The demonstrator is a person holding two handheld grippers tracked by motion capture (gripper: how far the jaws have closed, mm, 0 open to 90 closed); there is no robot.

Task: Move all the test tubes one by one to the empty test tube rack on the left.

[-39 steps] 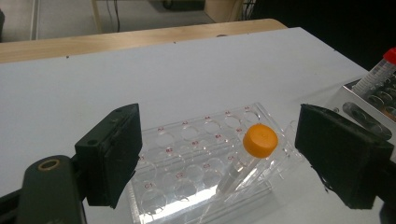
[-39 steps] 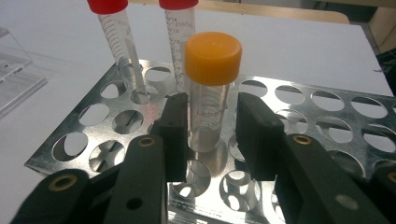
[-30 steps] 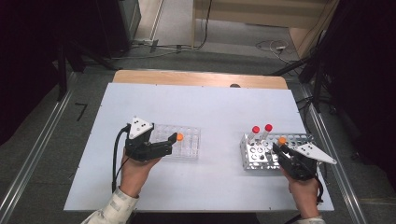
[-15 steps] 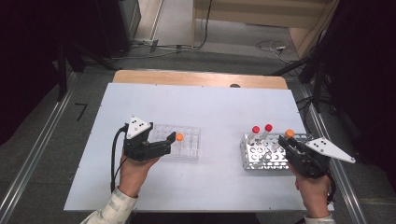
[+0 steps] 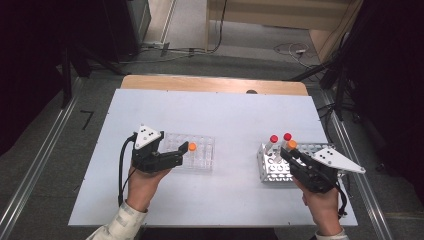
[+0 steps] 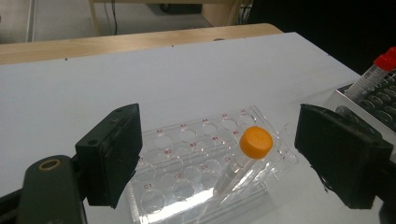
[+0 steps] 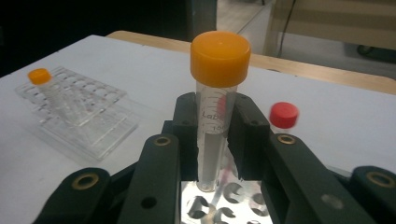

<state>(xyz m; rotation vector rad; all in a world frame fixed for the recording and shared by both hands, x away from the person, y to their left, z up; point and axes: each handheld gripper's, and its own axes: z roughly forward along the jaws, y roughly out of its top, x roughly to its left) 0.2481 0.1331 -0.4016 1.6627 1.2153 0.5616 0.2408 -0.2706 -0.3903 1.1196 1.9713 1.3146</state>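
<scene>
Right gripper pinches an upright clear orange-capped tube just above the perforated metal rack; left gripper, jaws spread, waits at the clear plastic rack leftward.

Grey floor, wooden furniture behind

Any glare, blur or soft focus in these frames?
Right gripper view: the metal rack glares bright white below the held orange-capped tube, and the red cap behind is smeared. Left gripper view: the clear rack is sharp, its jaws slightly soft. High view: even light, no glare.
</scene>
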